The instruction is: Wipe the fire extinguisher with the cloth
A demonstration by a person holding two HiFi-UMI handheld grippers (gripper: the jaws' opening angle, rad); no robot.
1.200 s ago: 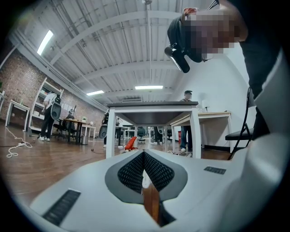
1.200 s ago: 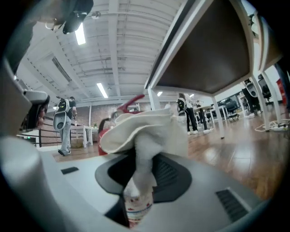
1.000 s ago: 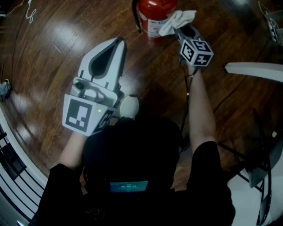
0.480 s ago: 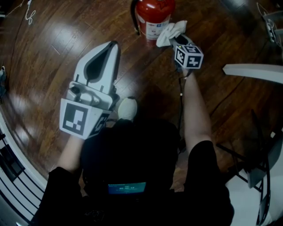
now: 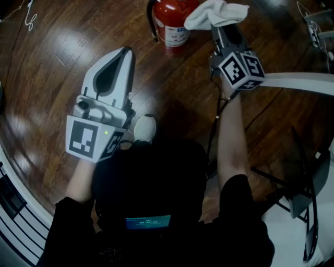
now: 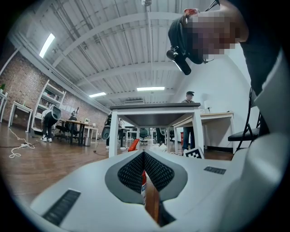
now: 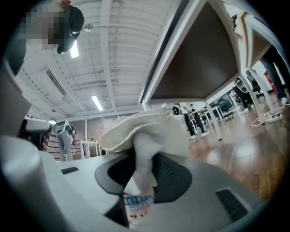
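red fire extinguisher (image 5: 175,18), white cloth (image 5: 216,13), dark brown wood floor (image 5: 52,62)

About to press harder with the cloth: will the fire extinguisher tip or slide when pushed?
The fire extinguisher stands upright on a glossy wood floor, so a hard sideways push could probably slide or tip it. Its red body looks like metal, likely heavy enough for light wiping. The left gripper is clear of it, so nothing steadies it.

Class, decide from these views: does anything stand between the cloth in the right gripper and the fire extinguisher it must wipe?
Nothing visible does. The cloth, clamped in the right gripper, hangs close beside the fire extinguisher; the black hose lies on the extinguisher's other side, away from the cloth.
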